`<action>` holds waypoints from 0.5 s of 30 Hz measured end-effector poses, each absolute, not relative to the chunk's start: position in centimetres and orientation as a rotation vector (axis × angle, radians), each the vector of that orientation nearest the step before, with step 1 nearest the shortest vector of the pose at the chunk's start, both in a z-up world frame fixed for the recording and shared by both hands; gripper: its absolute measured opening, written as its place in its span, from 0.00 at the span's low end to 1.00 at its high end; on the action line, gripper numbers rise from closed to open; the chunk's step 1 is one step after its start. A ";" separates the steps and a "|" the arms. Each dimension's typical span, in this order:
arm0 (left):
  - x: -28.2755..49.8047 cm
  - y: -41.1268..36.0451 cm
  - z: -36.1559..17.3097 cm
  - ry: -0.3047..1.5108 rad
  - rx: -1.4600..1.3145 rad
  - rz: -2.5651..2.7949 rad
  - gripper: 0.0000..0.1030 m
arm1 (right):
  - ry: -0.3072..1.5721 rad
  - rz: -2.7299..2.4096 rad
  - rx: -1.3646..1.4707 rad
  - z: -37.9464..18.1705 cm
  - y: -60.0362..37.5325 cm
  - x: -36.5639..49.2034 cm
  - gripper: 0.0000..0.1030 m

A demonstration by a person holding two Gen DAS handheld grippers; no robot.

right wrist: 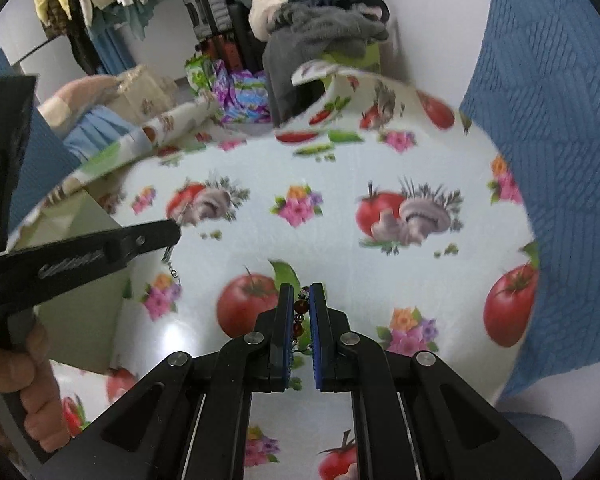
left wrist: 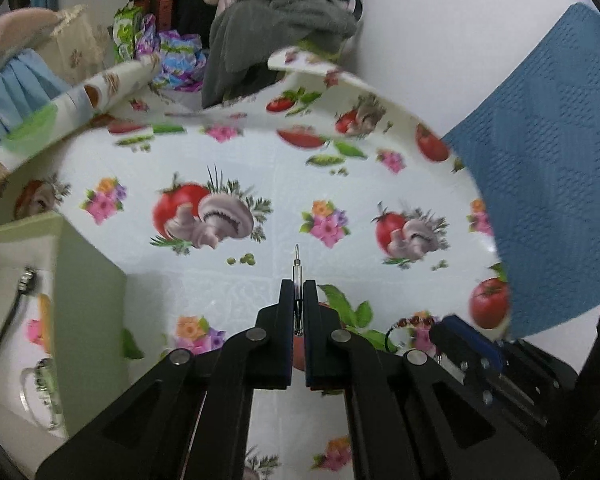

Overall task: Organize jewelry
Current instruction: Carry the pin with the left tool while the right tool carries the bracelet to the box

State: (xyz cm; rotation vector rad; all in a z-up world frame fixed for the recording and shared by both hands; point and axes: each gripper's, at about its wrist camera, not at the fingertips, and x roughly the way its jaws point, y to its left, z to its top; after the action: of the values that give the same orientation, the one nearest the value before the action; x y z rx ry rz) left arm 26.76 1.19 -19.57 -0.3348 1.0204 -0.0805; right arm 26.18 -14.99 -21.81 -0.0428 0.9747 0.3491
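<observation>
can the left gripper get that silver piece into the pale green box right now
Probably yes. The left gripper has its jaws shut on the thin silver metal piece, and the pale green open box sits just to its left with nothing between them. Its open top looks unobstructed.

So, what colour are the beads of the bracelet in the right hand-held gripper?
Dark red-brown beads, gripped by the right hand-held gripper; right wrist view shows them best.

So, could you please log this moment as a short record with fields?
surface: tablecloth printed with tomatoes, mushrooms and flowers
left gripper: shut on a slim silver chain piece poking past the fingers
right gripper: shut on a red bead bracelet
box: pale green, on the left, holding a hair clip and a ring
background: piled clothes
</observation>
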 end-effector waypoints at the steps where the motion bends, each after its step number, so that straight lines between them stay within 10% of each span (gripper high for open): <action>1: 26.5 1.4 -18.7 1.012 -0.338 -0.086 0.03 | 0.958 0.349 -0.044 -20.8 -14.9 26.1 0.05; 15: 23.3 6.2 -7.6 0.880 -0.349 -0.083 0.03 | 0.809 0.408 -0.053 -8.9 -10.9 26.1 0.05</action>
State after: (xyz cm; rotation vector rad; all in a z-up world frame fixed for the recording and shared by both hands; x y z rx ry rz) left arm 23.27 6.23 -7.59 -0.3489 0.8804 -0.0830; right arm 26.12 -10.94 -8.94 -0.0525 0.8090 0.4082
